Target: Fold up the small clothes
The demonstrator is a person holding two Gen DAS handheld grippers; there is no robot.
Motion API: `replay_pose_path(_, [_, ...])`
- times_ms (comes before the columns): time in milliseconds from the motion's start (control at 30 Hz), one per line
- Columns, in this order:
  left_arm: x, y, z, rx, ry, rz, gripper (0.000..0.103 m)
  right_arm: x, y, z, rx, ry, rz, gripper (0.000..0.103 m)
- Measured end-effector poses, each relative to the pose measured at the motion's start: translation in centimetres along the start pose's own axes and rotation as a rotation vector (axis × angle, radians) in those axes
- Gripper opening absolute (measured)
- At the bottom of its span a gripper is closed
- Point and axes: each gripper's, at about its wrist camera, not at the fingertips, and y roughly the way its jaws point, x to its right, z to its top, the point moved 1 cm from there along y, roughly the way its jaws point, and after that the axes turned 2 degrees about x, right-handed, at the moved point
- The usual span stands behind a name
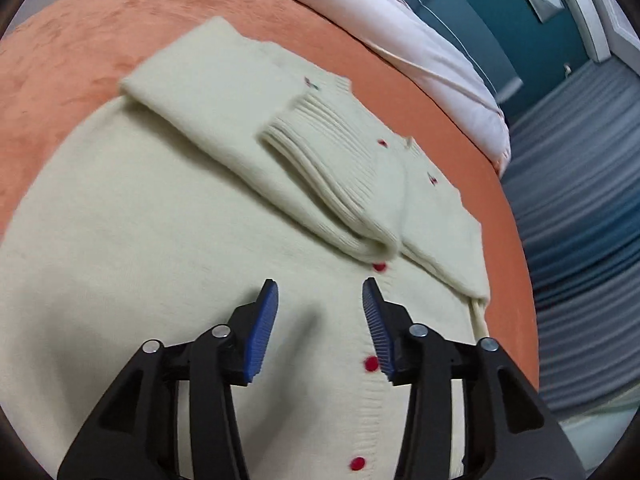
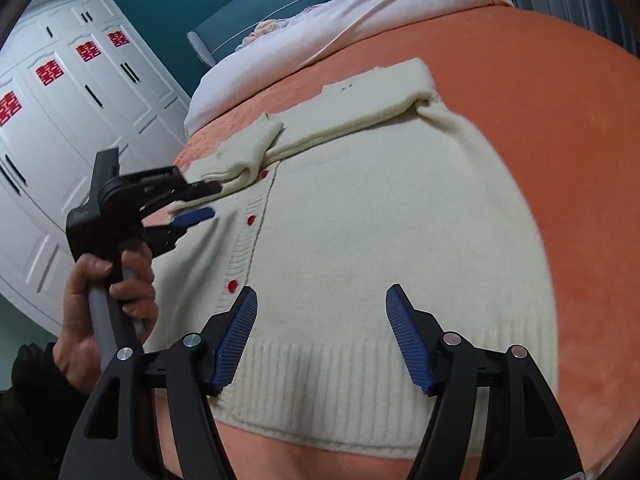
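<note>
- Jaws: left gripper (image 1: pixel 320 292) and right gripper (image 2: pixel 322 300) both spread wide, gripping nothing.
- Cream cardigan (image 2: pixel 360 220) lies flat on orange bedspread (image 2: pixel 540 80), sleeves folded across chest.

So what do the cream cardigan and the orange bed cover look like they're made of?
Cardigan: looks like soft knitted wool or acrylic, matte and slightly fuzzy, with ribbed hem and cuffs.
Orange bed cover: seems a short-pile plush or velvety fabric, given its mottled, brushed sheen. Exact fibres can't be told.
</note>
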Motion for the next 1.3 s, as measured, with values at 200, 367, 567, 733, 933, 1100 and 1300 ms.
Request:
replay_pose_path(200, [-5.3,-2.0,6.4,0.121,-0.185,0.06,0.057,-2.5,4.2,6.2,0.02,-0.075,0.034,0.066])
replay_pose_path(367, [-8.5,0.4,9.9,0.099,-0.292,0.102,0.046,-10.8,9.8,10.5,0.046,-0.353,0.002,0.066])
replay_pose_path(567, [-10.7,1.3,8.6,0.114,-0.358,0.107,0.039,-18.7,19.7,11.5,-0.053,-0.643,-0.062,0.061])
replay_pose_path(733, [-10.7,1.4,8.4,0.12,-0.315,0.124,0.035,-18.5,24.9,12.7,-0.085,-0.596,-0.077,0.009])
replay_pose_path(933, [-10.5,1.4,8.4,0.138,-0.286,0.113,0.039,-5.0,16.6,19.9,0.161,0.086,0.07,0.01])
replay_pose_path(1100, [-9.5,1.0,8.0,0.157,-0.367,0.088,0.049,2.9,19.8,18.1,-0.049,0.2,0.045,0.021])
replay_pose_path(1300, [-10.0,1.5,9.0,0.151,-0.489,0.046,0.024,3.7,19.5,19.3,0.002,0.264,0.049,0.033])
